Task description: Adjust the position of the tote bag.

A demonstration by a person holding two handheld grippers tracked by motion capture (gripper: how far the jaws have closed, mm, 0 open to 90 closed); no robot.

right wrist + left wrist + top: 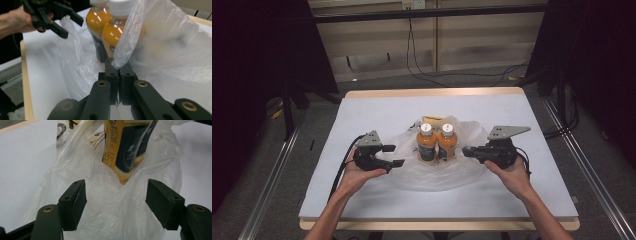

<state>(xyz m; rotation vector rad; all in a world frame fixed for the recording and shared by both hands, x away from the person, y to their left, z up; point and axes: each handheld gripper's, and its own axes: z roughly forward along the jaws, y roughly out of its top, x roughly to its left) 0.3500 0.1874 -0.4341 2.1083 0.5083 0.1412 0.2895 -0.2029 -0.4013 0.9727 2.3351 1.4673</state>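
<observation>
The right gripper (119, 66) pinches the plastic bag (160, 40) (two orange drink bottles (437, 142) stand inside); the left gripper (116, 202) gapes wide around bag plastic.

A thin, translucent white plastic bag (432, 167) lies crumpled and spread open near the middle of the tabletop (362, 115), a little toward the near edge. Two bottles (437, 141) of orange drink stand upright inside it, side by side and touching, each with a white cap and a dark blue label. The bag's film rises loosely around their lower halves. On the side toward the right edge, a fold of the bag's rim (120, 61) is pulled up and pinched tight; the side toward the left edge sags in soft wrinkles.
</observation>
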